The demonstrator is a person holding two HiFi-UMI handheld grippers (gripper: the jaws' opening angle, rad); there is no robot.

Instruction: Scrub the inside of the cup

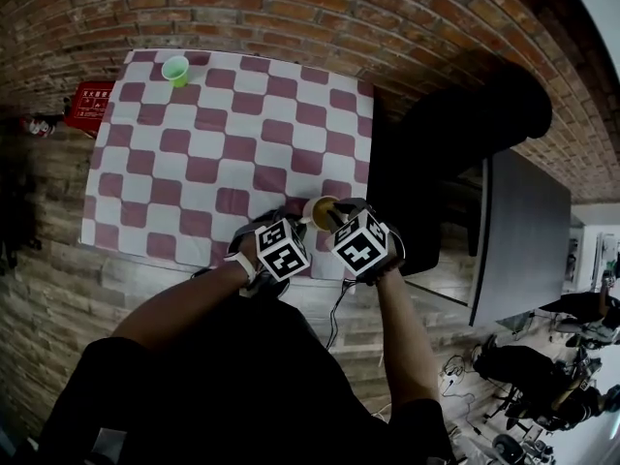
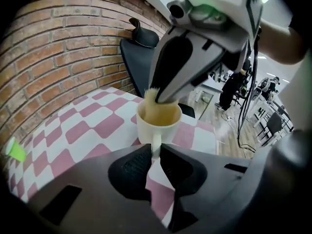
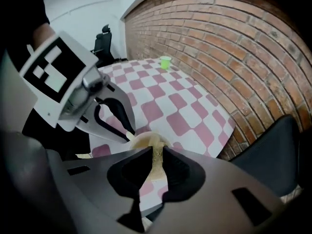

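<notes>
Steadying white cup (image 2: 146, 128) at table's (image 1: 213, 143) 5 o'clock, left gripper (image 2: 155, 152) pinches its handle (image 2: 155, 143); right gripper (image 3: 156, 152) clamps yellow sponge (image 3: 157, 169) inside.

The cup (image 2: 168, 130) is cream, the tablecloth (image 1: 213, 153) pink-and-white checked, the small cup (image 1: 175, 70) green, the brick wall (image 1: 291, 8) reddish-brown.
</notes>
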